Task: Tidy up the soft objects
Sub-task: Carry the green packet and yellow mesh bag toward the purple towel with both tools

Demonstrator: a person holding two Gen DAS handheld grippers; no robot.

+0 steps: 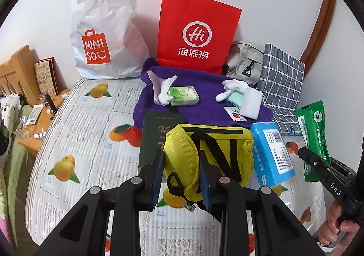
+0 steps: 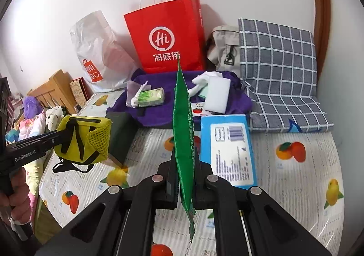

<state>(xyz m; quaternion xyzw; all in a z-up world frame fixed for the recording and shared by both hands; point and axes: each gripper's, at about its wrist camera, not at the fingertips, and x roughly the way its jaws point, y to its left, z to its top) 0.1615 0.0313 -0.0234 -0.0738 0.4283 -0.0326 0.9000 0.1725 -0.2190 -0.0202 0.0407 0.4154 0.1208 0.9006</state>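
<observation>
In front of my left camera, at six o'clock, my left gripper [image 1: 182, 178] has its jaws narrowly apart and pressed on the yellow mesh pouch [image 1: 204, 156], lifted over the fruit-print mattress [image 1: 75, 142]. At twelve o'clock stands the red paper bag [image 1: 198, 31], and before it the purple towel [image 1: 204, 106] carries the tissue pack [image 1: 184, 96] and the white sponge [image 1: 251, 102]. In the right camera, my right gripper [image 2: 184, 185] is fully closed on the green packet [image 2: 183, 133], seen edge-on. The blue pack [image 2: 229, 146] lies at three o'clock. I judge the sorting is only begun: two things are in hand, nothing visibly put away.
</observation>
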